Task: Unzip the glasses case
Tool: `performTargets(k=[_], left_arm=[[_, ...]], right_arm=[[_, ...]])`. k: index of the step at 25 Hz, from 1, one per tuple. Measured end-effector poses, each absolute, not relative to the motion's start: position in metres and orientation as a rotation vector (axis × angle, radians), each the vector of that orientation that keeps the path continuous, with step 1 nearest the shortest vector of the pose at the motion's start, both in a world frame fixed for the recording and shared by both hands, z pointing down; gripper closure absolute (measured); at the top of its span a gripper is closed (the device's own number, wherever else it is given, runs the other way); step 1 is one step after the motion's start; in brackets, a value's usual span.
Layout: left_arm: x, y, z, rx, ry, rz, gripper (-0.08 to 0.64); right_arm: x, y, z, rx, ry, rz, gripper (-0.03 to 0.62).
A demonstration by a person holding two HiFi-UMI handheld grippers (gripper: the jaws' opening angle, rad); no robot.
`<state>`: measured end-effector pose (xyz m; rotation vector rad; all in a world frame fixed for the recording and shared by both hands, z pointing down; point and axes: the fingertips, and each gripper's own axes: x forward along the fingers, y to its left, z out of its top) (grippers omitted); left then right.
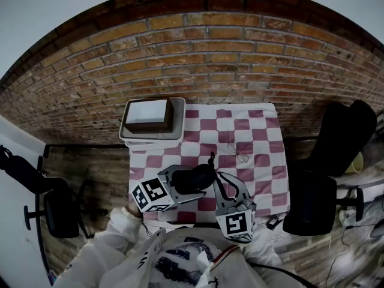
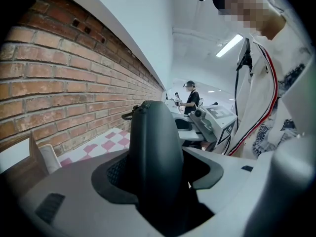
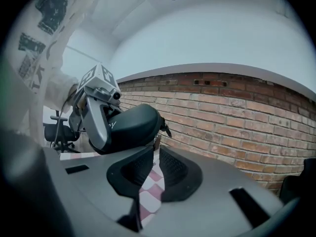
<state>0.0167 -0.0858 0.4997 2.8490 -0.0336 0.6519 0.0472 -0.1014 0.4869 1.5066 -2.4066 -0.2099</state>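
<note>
Head view: your left tongs (image 1: 183, 183) clamp the black glasses case (image 1: 199, 176) in the air above the checked tablecloth (image 1: 264, 131). Your right tongs (image 1: 217, 182) sit just beside the case's right end, below its zip pull (image 1: 211, 158). A tray (image 1: 180, 116) holding a box (image 1: 146, 114) lies beyond the left tongs, near the brick wall (image 1: 210, 59)

Left gripper view: both pads press on the case, which stands up between them, with the right tongs just past it

Right gripper view: your right jaws stand narrowly apart with a sliver of tablecloth showing through the gap and nothing gripped. The case lies just ahead of the tips, its zip pull sticking out to the right
</note>
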Motion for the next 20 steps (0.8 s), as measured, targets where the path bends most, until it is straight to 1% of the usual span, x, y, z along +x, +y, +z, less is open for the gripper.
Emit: performTargets(k=[20], left_arm=[[0.0129, -0.0957, 0.5081, 2.822, -0.062, 0.701, 0.268]], right_arm=[[0.0433, -0.1044, 0.4939, 1.558, -2.381, -0.212, 0.552]])
